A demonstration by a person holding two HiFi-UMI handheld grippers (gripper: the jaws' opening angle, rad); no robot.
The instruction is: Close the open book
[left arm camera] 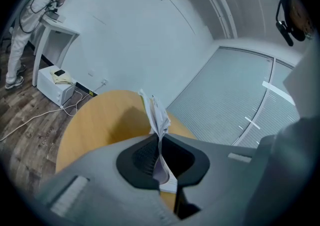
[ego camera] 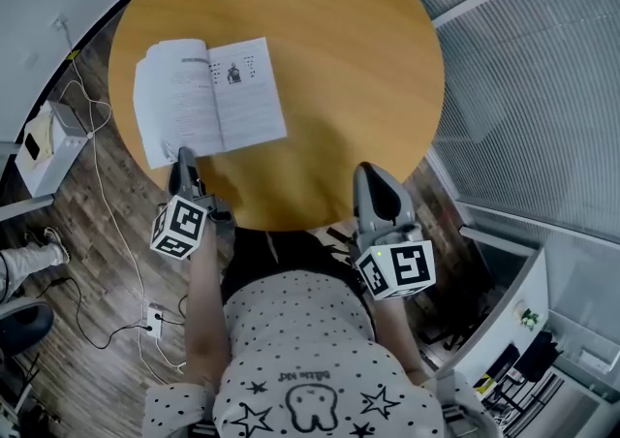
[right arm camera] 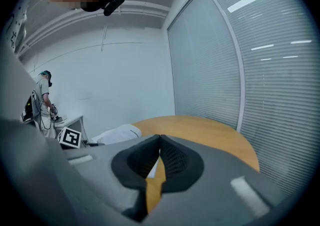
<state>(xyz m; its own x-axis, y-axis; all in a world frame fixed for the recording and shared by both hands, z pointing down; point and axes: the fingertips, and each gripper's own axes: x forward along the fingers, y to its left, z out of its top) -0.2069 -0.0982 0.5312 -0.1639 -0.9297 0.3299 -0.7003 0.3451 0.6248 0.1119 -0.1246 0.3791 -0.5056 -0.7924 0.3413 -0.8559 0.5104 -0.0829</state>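
Left gripper (left arm camera: 160, 139) clenched on few pages of book (ego camera: 208, 97), pages edge-on between jaws; only left gripper view showed this. Right gripper (right arm camera: 159, 142) closed, empty. Head view: book lay open, white printed pages, at left edge of table (ego camera: 329, 58).

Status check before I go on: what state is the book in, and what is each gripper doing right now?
book: open, not yet closed, lying on the table, with its left-hand pages pinched at the near edge.
left gripper: shut on the book's pages.
right gripper: shut, with nothing between its jaws, apart from the book.
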